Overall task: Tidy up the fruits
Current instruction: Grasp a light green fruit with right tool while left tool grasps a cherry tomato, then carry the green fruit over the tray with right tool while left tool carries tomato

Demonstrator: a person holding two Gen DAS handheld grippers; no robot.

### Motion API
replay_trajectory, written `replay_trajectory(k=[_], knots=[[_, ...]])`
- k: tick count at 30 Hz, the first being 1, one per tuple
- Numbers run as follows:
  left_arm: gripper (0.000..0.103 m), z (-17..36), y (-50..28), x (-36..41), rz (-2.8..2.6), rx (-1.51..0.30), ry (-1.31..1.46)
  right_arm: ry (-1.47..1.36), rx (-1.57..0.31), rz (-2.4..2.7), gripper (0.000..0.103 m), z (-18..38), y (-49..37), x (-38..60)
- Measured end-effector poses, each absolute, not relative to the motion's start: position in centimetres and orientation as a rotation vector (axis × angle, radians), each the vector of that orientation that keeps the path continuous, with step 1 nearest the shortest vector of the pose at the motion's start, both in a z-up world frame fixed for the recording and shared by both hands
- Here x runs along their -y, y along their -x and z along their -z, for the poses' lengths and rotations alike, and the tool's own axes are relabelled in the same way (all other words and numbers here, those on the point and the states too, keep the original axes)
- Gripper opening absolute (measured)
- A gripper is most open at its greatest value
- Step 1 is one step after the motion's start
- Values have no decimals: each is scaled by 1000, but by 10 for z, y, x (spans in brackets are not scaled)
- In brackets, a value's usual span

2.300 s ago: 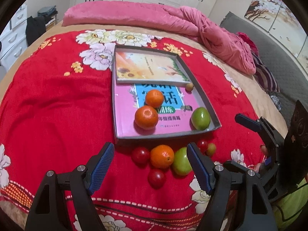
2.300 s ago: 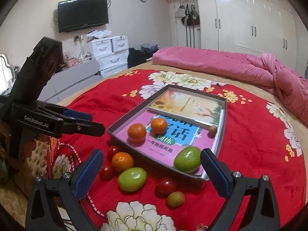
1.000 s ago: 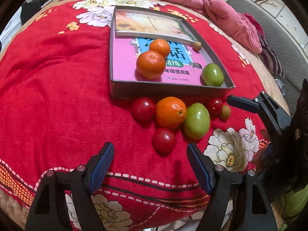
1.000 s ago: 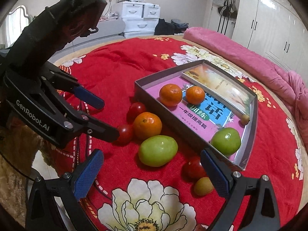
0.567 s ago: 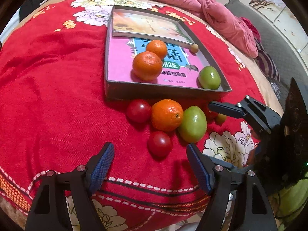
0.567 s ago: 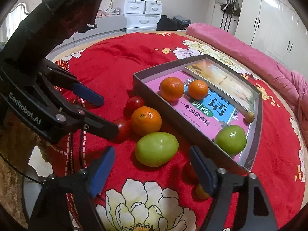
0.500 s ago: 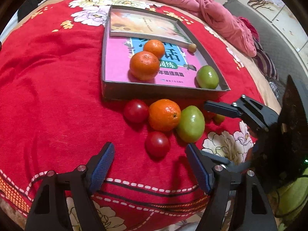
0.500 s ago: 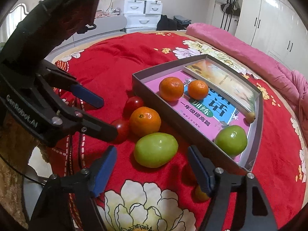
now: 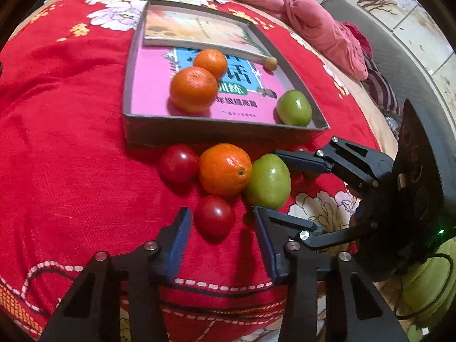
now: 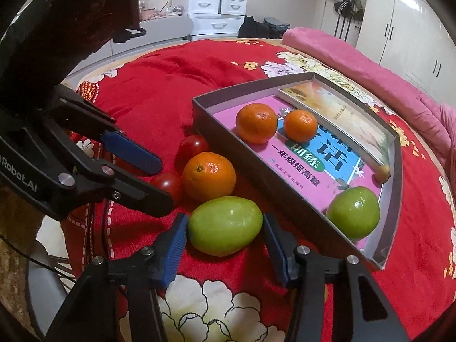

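Both grippers have dropped closer to the loose fruit and narrowed since the earlier frames. In the left wrist view the left gripper [image 9: 221,236] now brackets the small red cherry tomato [image 9: 214,219] lying nearest the blanket's edge; its blue-padded fingers [image 9: 179,239] stand partly closed on either side with gaps showing, so nothing is held. In the right wrist view the right gripper [image 10: 225,249] has closed in around the large oval green fruit [image 10: 225,225]; its pads sit right at the fruit's two ends, though I cannot tell whether they press it, and the fruit lies on the red floral blanket [image 10: 159,91].

Just beyond, unmoved, the loose orange mandarin [image 9: 225,169] touches the green fruit, with a second red tomato [image 9: 178,163] beside it against the wall of the shallow grey cardboard tray [image 9: 213,135].

Inside the tray, as before, two mandarins [image 9: 193,89] rest on a pink book cover, a round green fruit [image 9: 294,108] sits in the near right corner, and a small tan fruit [image 9: 270,62] lies against the far book
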State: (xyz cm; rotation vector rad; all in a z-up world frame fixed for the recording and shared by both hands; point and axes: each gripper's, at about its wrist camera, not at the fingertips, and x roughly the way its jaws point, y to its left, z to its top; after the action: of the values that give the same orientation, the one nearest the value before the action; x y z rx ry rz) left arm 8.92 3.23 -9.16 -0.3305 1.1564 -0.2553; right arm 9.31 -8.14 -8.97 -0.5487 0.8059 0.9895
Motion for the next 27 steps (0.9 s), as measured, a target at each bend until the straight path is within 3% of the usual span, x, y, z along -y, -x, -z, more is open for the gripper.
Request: replay_trajectory(k=[10,27], knots=[[30,100,-97,-32,238,-1164,325,534,-814,-981,52,82,-91,91],[29,64,-86,-37,195,-1076,300,294,-824,-1004,52,58,-107,110]])
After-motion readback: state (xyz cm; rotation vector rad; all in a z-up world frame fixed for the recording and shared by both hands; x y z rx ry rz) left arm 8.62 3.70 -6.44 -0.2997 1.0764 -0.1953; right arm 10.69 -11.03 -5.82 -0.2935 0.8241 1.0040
